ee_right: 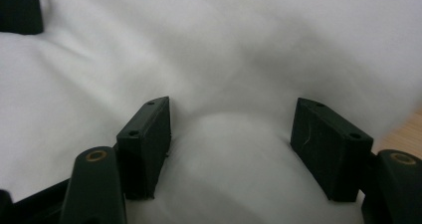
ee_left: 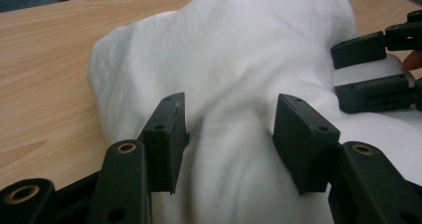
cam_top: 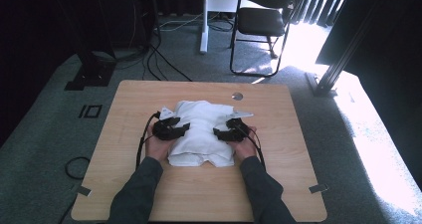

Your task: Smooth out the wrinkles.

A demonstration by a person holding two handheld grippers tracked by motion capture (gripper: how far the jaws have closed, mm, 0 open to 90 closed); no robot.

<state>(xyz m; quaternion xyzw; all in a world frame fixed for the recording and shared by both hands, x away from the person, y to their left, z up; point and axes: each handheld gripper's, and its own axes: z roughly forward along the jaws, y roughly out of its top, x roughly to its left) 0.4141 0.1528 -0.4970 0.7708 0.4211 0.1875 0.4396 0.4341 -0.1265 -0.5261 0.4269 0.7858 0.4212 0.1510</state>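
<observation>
A white cloth point(cam_top: 203, 115) lies bunched and folded in the middle of the wooden table point(cam_top: 278, 184). My left gripper point(cam_top: 185, 128) reaches into the cloth's left side, and my right gripper point(cam_top: 217, 132) reaches in from the right. In the left gripper view a raised ridge of cloth point(ee_left: 234, 74) runs between the jaws of the left gripper point(ee_left: 230, 134) and touches both pads. In the right gripper view a rounded bulge of cloth point(ee_right: 229, 50) fills the gap of the right gripper point(ee_right: 231, 137) and meets both pads. The right gripper point(ee_left: 370, 69) also shows far right in the left gripper view.
A small round metal cap point(cam_top: 237, 96) is set into the table near its far edge. Behind the table stand a black chair point(cam_top: 261, 20) and a white post point(cam_top: 204, 20), with cables on the carpet. Bare wood surrounds the cloth on all sides.
</observation>
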